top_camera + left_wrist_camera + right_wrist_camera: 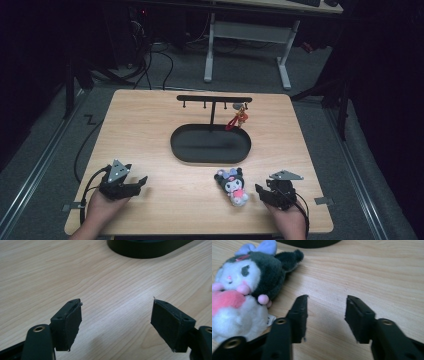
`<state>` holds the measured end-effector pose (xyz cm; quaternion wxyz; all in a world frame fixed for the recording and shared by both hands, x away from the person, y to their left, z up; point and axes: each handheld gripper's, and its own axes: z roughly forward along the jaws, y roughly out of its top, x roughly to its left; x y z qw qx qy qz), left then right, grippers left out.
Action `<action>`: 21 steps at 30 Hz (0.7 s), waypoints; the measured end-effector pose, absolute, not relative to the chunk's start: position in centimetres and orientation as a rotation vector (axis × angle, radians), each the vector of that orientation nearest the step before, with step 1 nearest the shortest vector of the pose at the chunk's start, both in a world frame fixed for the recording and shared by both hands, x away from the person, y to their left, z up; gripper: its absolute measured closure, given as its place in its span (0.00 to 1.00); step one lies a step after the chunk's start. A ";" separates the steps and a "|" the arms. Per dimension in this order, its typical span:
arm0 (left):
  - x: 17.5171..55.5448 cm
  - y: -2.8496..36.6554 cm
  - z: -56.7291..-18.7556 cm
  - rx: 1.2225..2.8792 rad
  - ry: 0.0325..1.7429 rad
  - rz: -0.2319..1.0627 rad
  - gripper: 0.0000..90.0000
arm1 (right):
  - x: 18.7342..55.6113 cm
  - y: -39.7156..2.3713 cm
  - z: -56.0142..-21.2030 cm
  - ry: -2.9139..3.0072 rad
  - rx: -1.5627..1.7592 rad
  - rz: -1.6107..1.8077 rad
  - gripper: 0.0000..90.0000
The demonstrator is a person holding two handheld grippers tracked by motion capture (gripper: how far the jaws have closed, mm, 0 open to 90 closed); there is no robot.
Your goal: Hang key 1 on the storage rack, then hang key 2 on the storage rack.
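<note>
Plush doll (pixel 234 186) lies lower right of centre, just beside the right gripper (pixel 259 190).
Both grippers gape empty; right should swing left to straddle the doll's body, while the left gripper (pixel 142 181) idles.

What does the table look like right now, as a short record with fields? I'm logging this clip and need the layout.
surface: wooden table
stand: black rack with hooks, rising from a black oval tray
hung item: red keychain charm on a hook near the rack's right end
plush: dark-hooded plush toy holding a pink heart, lying on the table in front of the tray
left gripper: jaws open, nothing between them
right gripper: jaws open, nothing between them, plush just beside one jaw
</note>
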<state>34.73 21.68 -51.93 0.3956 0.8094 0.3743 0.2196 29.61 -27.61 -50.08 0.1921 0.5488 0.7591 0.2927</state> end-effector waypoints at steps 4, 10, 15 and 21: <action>34.4 21.3 -51.5 2.050 0.907 0.575 0.27 | 29.8 -27.7 -49.5 2.157 1.608 0.741 0.52; 34.5 21.4 -51.3 2.034 0.908 0.574 0.27 | 30.5 -27.4 -48.1 2.232 1.594 0.588 0.49; 34.7 21.3 -51.1 2.021 0.901 0.583 0.27 | 31.1 -26.9 -47.2 2.309 1.589 0.490 0.46; 34.8 21.2 -51.2 2.044 0.893 0.586 0.27 | 31.8 -26.6 -46.5 2.376 1.597 0.426 0.46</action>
